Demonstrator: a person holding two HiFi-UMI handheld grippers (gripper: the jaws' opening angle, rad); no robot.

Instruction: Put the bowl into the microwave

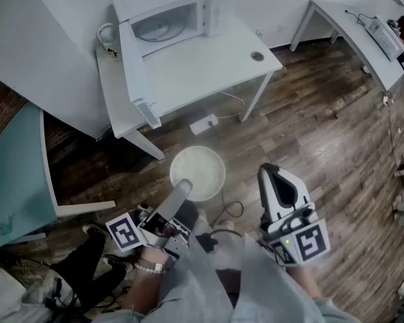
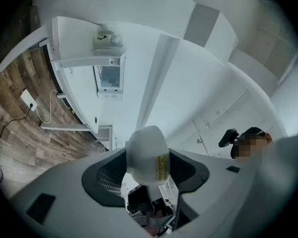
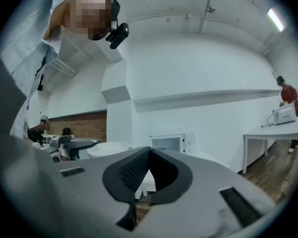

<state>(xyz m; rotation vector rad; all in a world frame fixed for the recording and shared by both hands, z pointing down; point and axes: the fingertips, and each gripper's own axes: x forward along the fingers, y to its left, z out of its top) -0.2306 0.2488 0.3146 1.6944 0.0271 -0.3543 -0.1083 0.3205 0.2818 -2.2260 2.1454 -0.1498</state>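
Observation:
A white bowl (image 1: 200,170) hangs over the wooden floor in front of me, and my left gripper (image 1: 182,188) is shut on its near rim. In the left gripper view the bowl (image 2: 145,152) shows edge-on, filling the gap between the jaws. The white microwave (image 1: 167,22) stands at the back of a white table (image 1: 209,66) with its door (image 1: 136,79) swung open to the left. My right gripper (image 1: 271,172) is to the right of the bowl, shut and holding nothing. The right gripper view shows its closed jaws, with the bowl (image 3: 107,148) at left and the microwave (image 3: 168,143) beyond.
A mug (image 1: 108,38) stands left of the microwave. A power strip (image 1: 203,123) and cable lie on the floor under the table. A second white table (image 1: 360,36) is at the upper right, and a teal surface (image 1: 13,173) at left. A person in red (image 3: 287,95) stands far off.

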